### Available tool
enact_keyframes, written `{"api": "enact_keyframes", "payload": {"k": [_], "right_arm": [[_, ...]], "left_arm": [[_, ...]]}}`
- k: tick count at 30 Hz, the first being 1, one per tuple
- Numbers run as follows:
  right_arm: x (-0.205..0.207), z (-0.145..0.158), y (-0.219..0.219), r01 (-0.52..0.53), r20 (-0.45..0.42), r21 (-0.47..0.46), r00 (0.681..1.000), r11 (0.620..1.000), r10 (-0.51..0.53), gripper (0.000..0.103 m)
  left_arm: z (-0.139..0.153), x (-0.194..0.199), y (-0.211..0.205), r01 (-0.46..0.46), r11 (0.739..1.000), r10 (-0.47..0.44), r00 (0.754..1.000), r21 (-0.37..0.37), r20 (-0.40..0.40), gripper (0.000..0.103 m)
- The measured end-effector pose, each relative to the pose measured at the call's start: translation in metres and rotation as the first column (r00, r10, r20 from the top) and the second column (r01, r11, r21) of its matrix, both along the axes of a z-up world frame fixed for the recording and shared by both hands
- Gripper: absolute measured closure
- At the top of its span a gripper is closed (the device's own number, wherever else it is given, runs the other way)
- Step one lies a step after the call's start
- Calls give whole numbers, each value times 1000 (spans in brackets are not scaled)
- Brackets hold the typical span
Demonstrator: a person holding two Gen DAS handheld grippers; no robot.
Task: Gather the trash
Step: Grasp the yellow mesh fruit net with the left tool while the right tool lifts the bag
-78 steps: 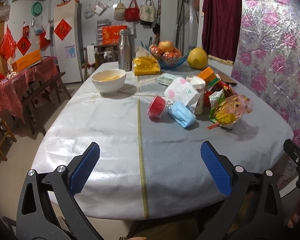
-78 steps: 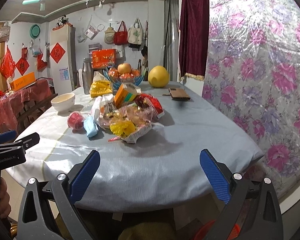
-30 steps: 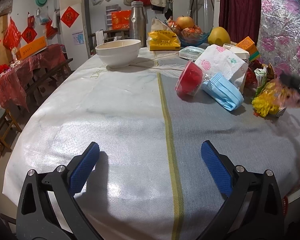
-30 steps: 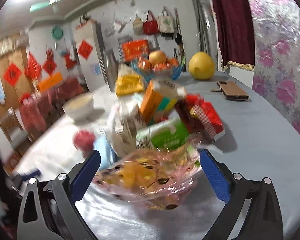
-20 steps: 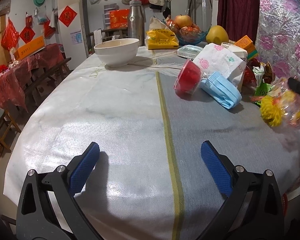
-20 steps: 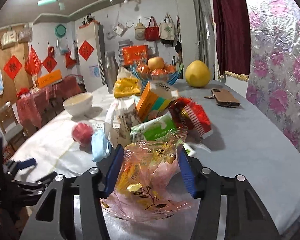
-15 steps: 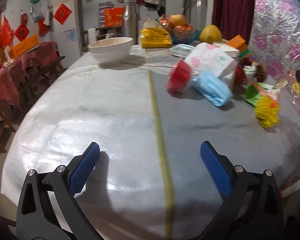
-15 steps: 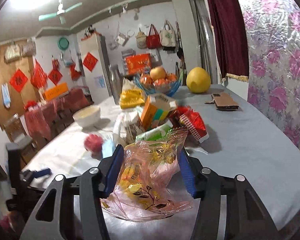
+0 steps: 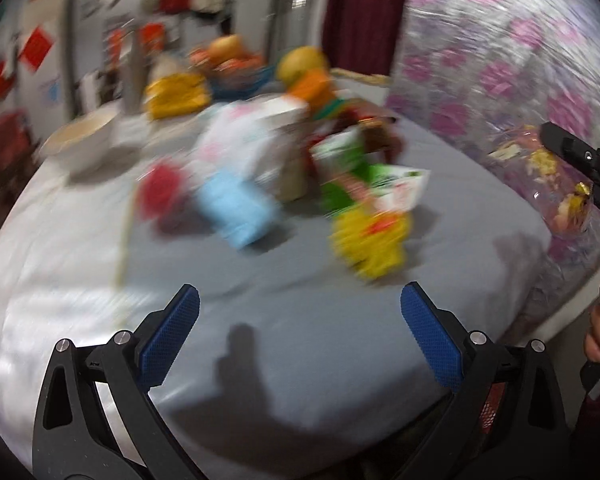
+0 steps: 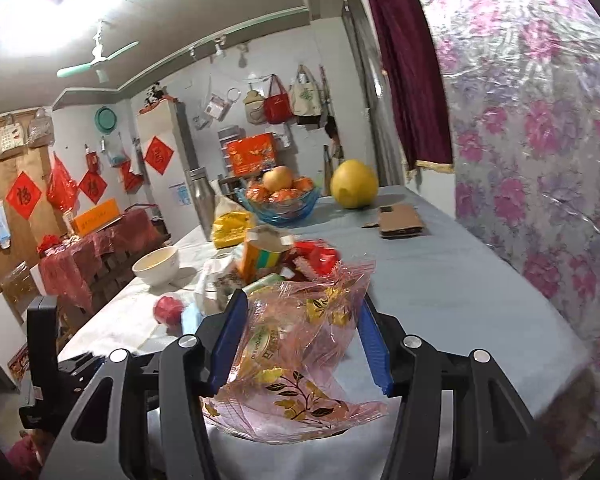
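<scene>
My right gripper (image 10: pixel 300 336) is shut on a crumpled pink plastic snack bag (image 10: pixel 296 360) and holds it lifted above the near edge of the table. The same bag (image 9: pixel 556 184) shows at the far right of the blurred left wrist view. My left gripper (image 9: pixel 300 336) is open and empty over the table's near edge. Loose trash lies ahead of it: a yellow wrapper (image 9: pixel 370 240), a green and white packet (image 9: pixel 364 176), a blue face mask (image 9: pixel 240 208) and a red cup (image 9: pixel 160 192).
Further back on the grey tablecloth (image 9: pixel 300 320) stand a white bowl (image 10: pixel 156 266), a steel flask (image 10: pixel 202 196), a blue fruit bowl (image 10: pixel 280 200), a pomelo (image 10: pixel 354 190), an orange carton (image 10: pixel 262 256) and a brown wallet (image 10: pixel 400 222). A floral wall covering (image 10: pixel 540 160) runs along the right.
My right gripper closed on the pink bag and lifted it off the table, leaving the yellow wrapper behind. My left gripper swung right toward the trash pile, still open; its view is blurred.
</scene>
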State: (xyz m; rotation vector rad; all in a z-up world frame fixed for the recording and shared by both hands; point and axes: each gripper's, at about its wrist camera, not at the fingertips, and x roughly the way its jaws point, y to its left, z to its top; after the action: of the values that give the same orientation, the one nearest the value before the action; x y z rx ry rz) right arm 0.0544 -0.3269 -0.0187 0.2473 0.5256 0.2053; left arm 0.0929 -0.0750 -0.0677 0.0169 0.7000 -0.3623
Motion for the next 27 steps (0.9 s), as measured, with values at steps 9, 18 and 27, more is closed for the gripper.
{"api": "enact_keyframes", "payload": {"k": [9, 18, 27], "right_arm": [[-28, -24, -60, 101, -61, 49, 993, 994, -98, 48], [-58, -44, -93, 159, -109, 72, 983, 985, -151, 48], [-113, -89, -140, 274, -250, -55, 927, 960, -279, 48]], "left_arm": [[-18, 43, -57, 35, 994, -33, 999, 101, -18, 46], [-1, 12, -49, 33, 999, -33, 999, 4, -3, 59], [17, -39, -92, 190, 982, -190, 981, 18, 38, 59]]}}
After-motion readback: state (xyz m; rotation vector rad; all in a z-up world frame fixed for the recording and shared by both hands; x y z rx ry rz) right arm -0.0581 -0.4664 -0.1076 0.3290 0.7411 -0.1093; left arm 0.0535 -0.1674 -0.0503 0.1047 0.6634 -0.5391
